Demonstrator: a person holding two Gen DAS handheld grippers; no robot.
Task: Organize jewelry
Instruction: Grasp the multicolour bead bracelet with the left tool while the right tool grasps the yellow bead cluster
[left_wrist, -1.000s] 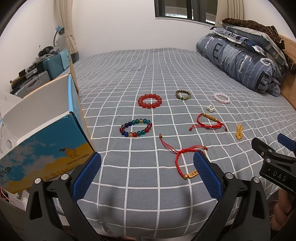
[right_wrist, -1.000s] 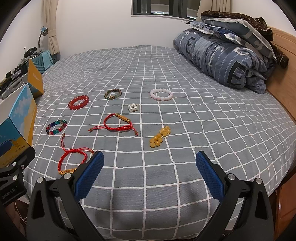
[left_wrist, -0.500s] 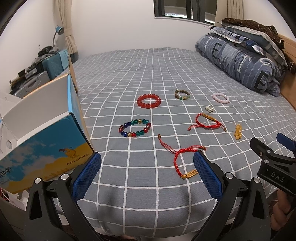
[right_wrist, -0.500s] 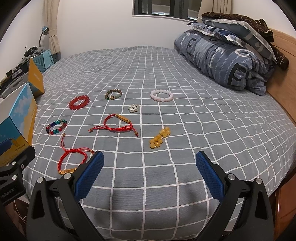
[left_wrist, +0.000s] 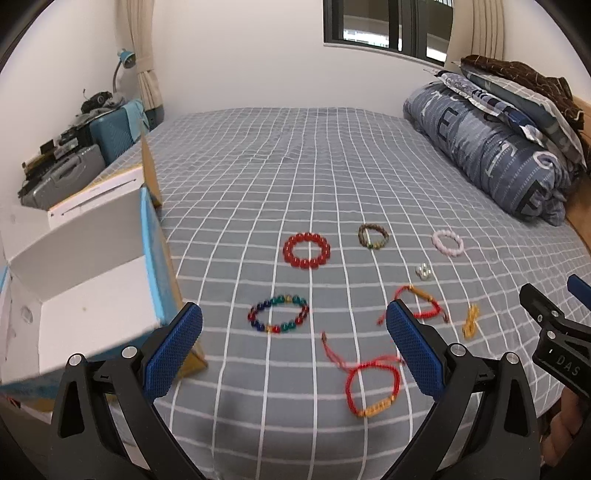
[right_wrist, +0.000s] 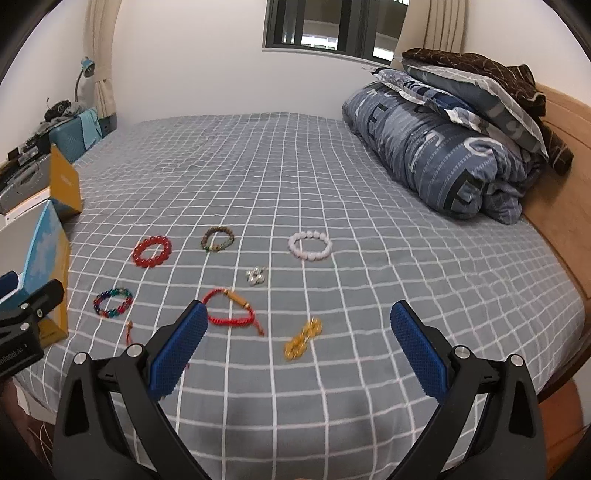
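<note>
Grey checked bed (right_wrist: 369, 229), left gripper (left_wrist: 293, 347) and right gripper (right_wrist: 297, 345) both wide apart (nothing held, 2 empty).

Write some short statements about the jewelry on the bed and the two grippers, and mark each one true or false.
1. Both hand-held grippers hold nothing. True: the left hand-held gripper and the right hand-held gripper are open and empty.
2. The white box already contains a bracelet. False: the part of its inside that shows is bare.
3. The red bead bracelet lies farther from the left camera than the multicolour bead bracelet. True.
4. The pale pink bead bracelet rests on the folded quilt. False: it lies flat on the checked sheet, apart from the quilt.
5. The yellow bead piece touches the red cord bracelet. False: sheet shows between them.
</note>
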